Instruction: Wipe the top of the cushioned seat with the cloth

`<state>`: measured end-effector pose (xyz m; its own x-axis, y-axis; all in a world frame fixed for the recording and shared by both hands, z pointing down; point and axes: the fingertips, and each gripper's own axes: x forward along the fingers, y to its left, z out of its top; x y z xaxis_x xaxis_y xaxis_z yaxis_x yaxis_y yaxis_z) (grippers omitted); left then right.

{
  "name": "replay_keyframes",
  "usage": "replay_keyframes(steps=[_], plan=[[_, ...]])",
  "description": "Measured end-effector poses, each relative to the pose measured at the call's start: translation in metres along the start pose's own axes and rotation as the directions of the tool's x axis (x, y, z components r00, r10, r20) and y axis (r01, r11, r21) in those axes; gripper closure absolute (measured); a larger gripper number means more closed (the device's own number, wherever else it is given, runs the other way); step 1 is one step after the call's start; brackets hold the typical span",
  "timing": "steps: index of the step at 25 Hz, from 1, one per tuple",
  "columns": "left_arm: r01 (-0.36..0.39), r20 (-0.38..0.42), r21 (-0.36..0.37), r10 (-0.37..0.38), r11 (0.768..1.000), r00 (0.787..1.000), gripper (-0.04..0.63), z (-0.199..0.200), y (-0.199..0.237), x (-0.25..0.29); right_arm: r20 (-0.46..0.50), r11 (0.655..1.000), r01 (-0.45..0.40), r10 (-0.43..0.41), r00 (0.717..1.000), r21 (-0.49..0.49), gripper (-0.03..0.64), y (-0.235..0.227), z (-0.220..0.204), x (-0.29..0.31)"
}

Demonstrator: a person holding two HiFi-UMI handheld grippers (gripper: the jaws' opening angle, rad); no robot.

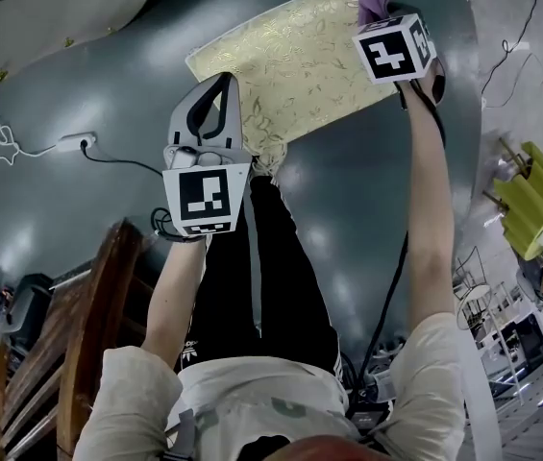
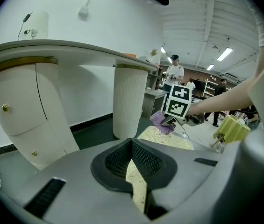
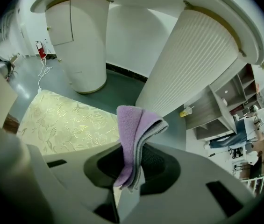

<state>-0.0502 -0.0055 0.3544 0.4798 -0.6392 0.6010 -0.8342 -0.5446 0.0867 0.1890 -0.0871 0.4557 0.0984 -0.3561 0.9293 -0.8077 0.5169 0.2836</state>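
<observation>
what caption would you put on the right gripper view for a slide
Right gripper, jaws shut on a folded purple cloth, beside the gold floral cushioned seat, ribbed white column behind.

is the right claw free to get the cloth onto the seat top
Likely yes: the right claw, shut on the cloth, is at the far corner of the seat, its gold top bare; the left claw is at the near edge.

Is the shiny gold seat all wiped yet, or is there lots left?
Picking up looks done: the purple cloth is clamped in the right gripper's jaws. In hand: it is held at a far corner of the cushioned seat. The left gripper is shut and empty by the near edge. Left: wiping the whole top; no wiped patch shows.
</observation>
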Motion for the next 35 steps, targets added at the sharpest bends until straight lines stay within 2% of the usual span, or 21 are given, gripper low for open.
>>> replay_keyframes(steps=[8,13,15,19,23,26,30,35], plan=[[-0.004,0.006,0.005,0.004,1.000,1.000,0.589,-0.001,0.002,0.000,0.005,0.997,0.077,-0.077,0.997,0.002,0.529,-0.010,-0.006,0.004],[0.003,0.013,0.004,-0.003,1.000,1.000,0.589,0.003,0.000,-0.006,0.070,0.994,0.112,-0.112,0.991,0.006,0.529,-0.008,0.003,-0.023],[0.002,0.040,-0.008,-0.002,1.000,0.999,0.589,0.011,0.000,-0.011,0.140,0.992,0.114,-0.121,0.983,0.055,0.529,-0.001,0.015,-0.053],[0.003,0.102,-0.032,0.000,0.999,0.995,0.589,0.032,-0.005,-0.021,0.293,0.969,0.054,-0.125,0.948,0.241,0.529,0.032,0.029,-0.122],[0.015,0.143,-0.022,-0.011,1.000,0.990,0.589,0.056,-0.013,-0.032,0.387,0.906,-0.029,-0.151,0.910,0.423,0.529,0.073,0.023,-0.178],[0.020,0.166,-0.020,-0.017,1.000,0.986,0.589,0.066,-0.018,-0.042,0.425,0.854,-0.072,-0.181,0.887,0.516,0.529,0.098,0.014,-0.205],[0.030,0.170,-0.017,-0.027,0.999,0.985,0.589,0.066,-0.023,-0.052,0.446,0.820,-0.099,-0.201,0.872,0.564,0.529,0.119,0.006,-0.221],[0.039,0.156,-0.013,-0.037,0.999,0.987,0.589,0.059,-0.026,-0.058,0.454,0.823,-0.101,-0.202,0.868,0.558,0.529,0.121,0.006,-0.221]])
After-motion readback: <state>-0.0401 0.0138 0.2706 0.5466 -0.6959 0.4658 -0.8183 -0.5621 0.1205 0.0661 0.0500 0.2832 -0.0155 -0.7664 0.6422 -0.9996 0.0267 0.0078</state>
